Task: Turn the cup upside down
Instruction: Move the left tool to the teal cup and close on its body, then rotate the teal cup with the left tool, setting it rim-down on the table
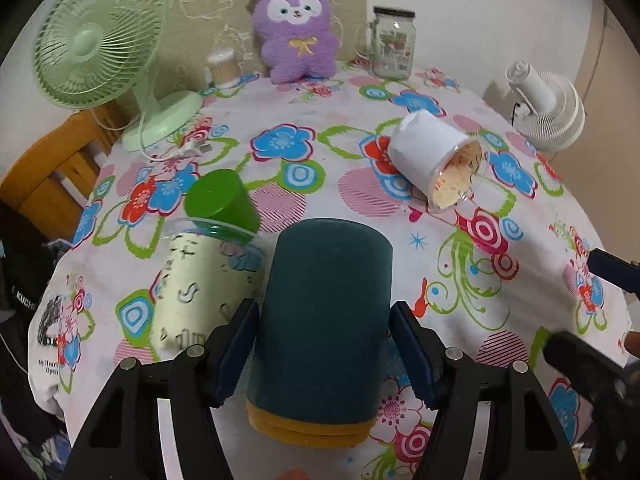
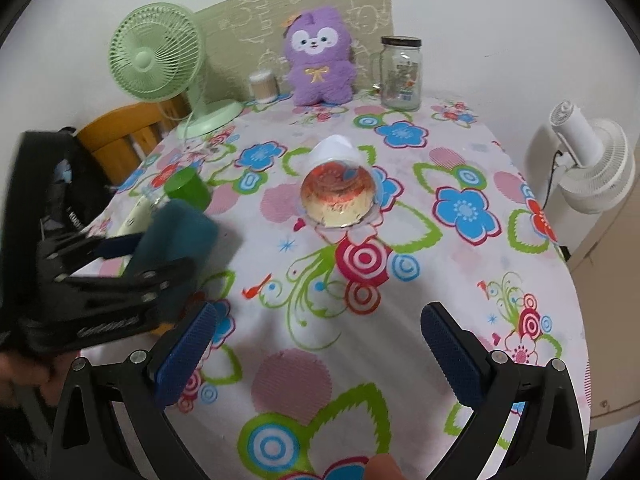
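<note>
The left gripper (image 1: 323, 350) holds a dark teal cup (image 1: 326, 320) between its blue-padded fingers (image 1: 236, 346), closed end away from the camera, yellow rim nearest it. Just left of it lies a pale patterned cup (image 1: 196, 284) with a green cup (image 1: 222, 200) at its mouth. A white-wrapped clear cup (image 1: 436, 156) lies on its side farther right on the flowered desk (image 1: 500, 320).

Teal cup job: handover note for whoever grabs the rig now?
Left tool: fingers on either side of the teal cup; whether they are touching it I cannot tell. The cup's closed end faces up and its yellow rim is low near the tablecloth; whether it stands on the cloth I cannot tell.
Right tool: open, empty, above the cloth.
White-wrapped clear cup and green-lidded tumbler lie on their sides.
Left: confirm the teal cup is seated, then release.
</note>
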Demonstrator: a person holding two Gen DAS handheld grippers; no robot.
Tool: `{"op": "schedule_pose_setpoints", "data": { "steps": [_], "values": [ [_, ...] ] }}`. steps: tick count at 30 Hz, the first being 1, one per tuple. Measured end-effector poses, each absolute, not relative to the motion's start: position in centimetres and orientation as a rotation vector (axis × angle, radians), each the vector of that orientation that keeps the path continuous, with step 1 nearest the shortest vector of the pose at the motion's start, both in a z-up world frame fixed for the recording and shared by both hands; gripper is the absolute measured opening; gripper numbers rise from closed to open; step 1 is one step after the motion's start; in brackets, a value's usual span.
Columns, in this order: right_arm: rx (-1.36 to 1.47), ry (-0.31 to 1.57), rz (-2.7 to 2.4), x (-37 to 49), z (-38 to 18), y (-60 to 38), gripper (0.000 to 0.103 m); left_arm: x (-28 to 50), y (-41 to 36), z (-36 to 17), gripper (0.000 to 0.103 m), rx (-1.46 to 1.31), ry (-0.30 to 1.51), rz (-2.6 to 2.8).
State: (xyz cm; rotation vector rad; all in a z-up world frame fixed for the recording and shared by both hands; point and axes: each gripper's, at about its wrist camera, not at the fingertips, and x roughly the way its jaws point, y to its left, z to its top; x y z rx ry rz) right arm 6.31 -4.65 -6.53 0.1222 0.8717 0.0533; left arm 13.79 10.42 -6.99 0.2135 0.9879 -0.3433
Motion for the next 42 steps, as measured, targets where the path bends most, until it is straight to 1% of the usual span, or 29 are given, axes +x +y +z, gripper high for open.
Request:
{"op": "schedule_pose_setpoints", "data": {
  "steps": [21, 36, 42],
  "values": [
    [0.075, 0.837, 0.042, 6.6, -5.7, -2.5, 0.103, 8.6, 14.5, -2.4, 0.068, -0.019, 0.830, -0.314],
    [0.021, 0.846, 0.090, 5.8, -6.4, 0.2, 0.103, 5.4, 16.7, -3.9, 0.067, -0.093, 0.824, -0.254],
    [-0.002, 0.867, 0.122, 5.1, -7.5, 1.7, 0.103, 3.9, 17.7, -4.8, 0.066, -0.087, 0.788, -0.181]
  ]
}}
